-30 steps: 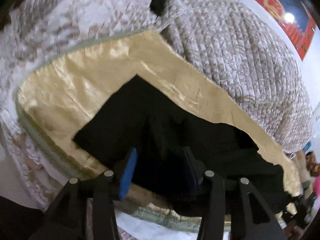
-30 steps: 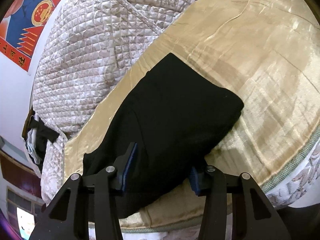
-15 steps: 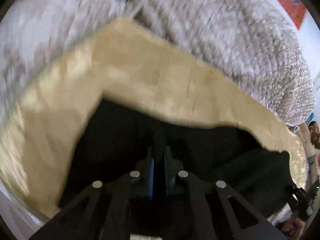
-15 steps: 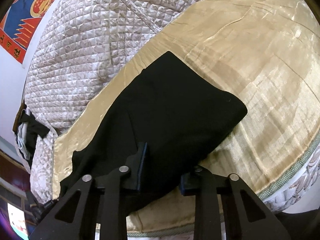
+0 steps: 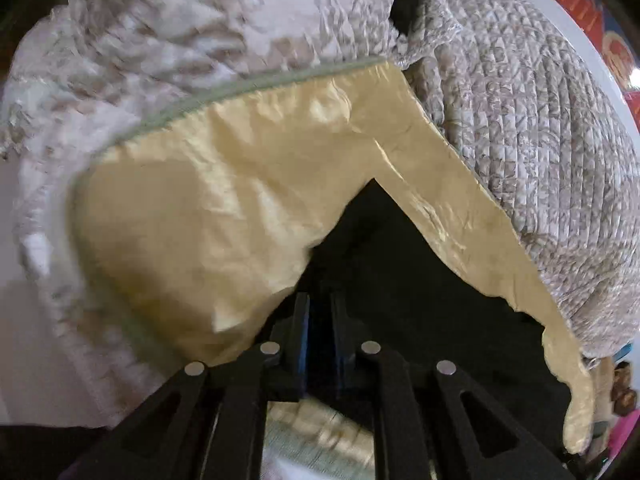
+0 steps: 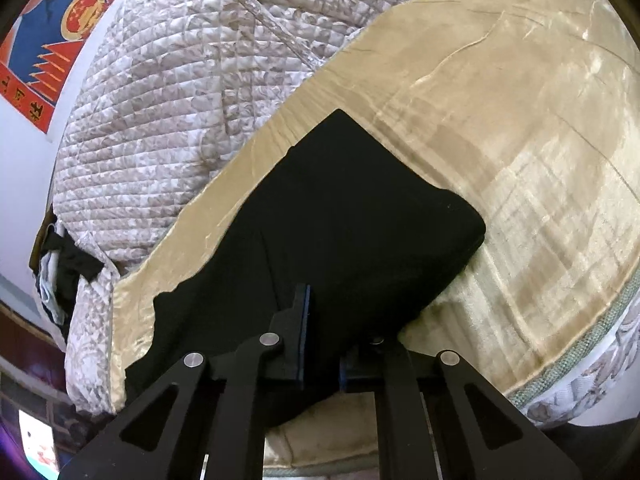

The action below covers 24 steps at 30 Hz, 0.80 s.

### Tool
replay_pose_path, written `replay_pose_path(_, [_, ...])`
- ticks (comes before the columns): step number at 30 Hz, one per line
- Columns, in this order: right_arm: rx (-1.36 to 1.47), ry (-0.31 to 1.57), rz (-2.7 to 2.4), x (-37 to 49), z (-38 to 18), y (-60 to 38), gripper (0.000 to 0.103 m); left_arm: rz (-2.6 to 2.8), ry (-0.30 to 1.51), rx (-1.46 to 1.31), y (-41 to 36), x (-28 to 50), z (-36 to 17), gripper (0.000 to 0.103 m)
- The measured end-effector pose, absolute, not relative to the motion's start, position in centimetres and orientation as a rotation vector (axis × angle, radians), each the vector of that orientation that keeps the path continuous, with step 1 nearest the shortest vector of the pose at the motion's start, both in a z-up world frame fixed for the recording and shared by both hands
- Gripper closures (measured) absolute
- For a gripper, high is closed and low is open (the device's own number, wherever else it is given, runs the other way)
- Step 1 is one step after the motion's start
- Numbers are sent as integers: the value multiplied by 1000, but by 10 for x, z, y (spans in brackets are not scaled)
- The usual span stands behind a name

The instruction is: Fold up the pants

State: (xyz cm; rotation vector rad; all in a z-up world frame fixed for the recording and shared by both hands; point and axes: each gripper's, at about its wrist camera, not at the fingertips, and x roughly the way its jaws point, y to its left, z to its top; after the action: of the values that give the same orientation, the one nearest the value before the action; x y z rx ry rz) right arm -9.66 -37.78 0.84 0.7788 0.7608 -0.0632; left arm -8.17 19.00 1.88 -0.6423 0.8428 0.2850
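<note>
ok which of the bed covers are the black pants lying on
The shiny gold sheet, smooth and plain; the black pants lie on it. The grey quilt is stitched and bunched up behind.

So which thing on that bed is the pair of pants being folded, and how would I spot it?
Start at the bed, where a shiny gold sheet lies beside a heaped grey-white quilt. On the sheet's near edge lies the pants, a flat black slab of cloth. It is the only plain black item on the gold, and both the left gripper and the right gripper pinch it.

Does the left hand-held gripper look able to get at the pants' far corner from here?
Probably not yet: the left hand-held gripper is clamped on the near edge of the black pants. The way across the yellow sheet is free.
</note>
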Motion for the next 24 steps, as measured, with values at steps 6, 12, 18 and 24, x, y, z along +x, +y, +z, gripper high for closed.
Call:
replay_pose_path(6, [780,769,-69,-97,8,-378,93,246,844,-653,184,-92,18,87])
replay_pose_path(12, [780,770,-66,-95,8,-376,93,178,847,-672,180,-69,21,52])
replay_pose_path(18, [785,783,-65,-93,5,-377,93,197,883,-539,162,-49,31,94])
replay_pose_path(24, [774,762,-60,-92,11,-375,93,140,836,-567,165,-39,65,95])
